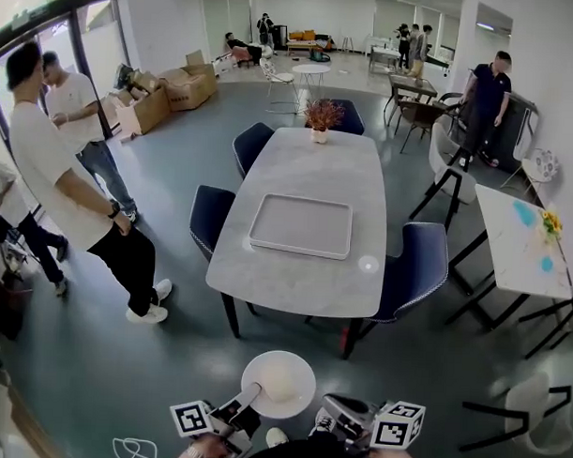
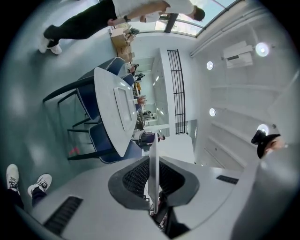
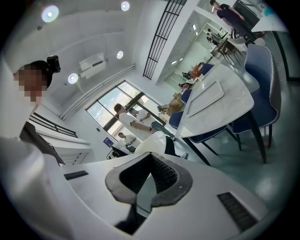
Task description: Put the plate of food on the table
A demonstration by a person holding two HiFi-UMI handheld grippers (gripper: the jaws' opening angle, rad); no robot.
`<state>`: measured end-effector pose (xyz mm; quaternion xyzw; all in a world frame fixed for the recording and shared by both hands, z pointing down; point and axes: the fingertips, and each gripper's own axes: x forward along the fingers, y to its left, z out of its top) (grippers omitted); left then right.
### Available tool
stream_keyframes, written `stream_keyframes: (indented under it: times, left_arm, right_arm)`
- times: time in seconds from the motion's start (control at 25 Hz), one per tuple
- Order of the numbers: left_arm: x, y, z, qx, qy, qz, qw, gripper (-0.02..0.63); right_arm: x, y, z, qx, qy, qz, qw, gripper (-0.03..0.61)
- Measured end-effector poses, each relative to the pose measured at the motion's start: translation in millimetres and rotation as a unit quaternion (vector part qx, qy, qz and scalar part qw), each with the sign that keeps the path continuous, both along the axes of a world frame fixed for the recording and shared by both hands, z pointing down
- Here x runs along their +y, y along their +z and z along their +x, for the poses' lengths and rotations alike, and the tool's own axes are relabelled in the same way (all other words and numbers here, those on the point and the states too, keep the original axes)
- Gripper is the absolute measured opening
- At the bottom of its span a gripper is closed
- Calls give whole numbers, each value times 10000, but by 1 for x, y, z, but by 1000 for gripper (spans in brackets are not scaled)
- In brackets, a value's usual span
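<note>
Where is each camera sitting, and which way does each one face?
Head view: on the person's head, looking steeply down at the table and its tray; the left tool and right tool show at the bottom, gripping the plate.
Left gripper view: rides the left tool, rolled sideways, looking along its jaws toward the table; the jaws and the person's shoes show.
Right gripper view: rides the right tool, facing the table; its jaws and the person's upper body show.
Shared: all three see table, tray and plate.

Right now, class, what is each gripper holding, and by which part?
Both hold one white plate by its rim: the left gripper pinches its left edge and the right gripper its right edge.
</note>
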<state>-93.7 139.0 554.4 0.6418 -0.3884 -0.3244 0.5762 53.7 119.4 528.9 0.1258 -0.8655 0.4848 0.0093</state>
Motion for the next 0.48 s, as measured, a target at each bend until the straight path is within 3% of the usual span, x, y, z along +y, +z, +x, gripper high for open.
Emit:
stream_keyframes:
  times: [0.48]
  left_arm:
    - [-51,-2,17,-113,-96,-91,9998,32]
  right_arm:
    - [-52,4,18,-50,-114,-138,9998,11]
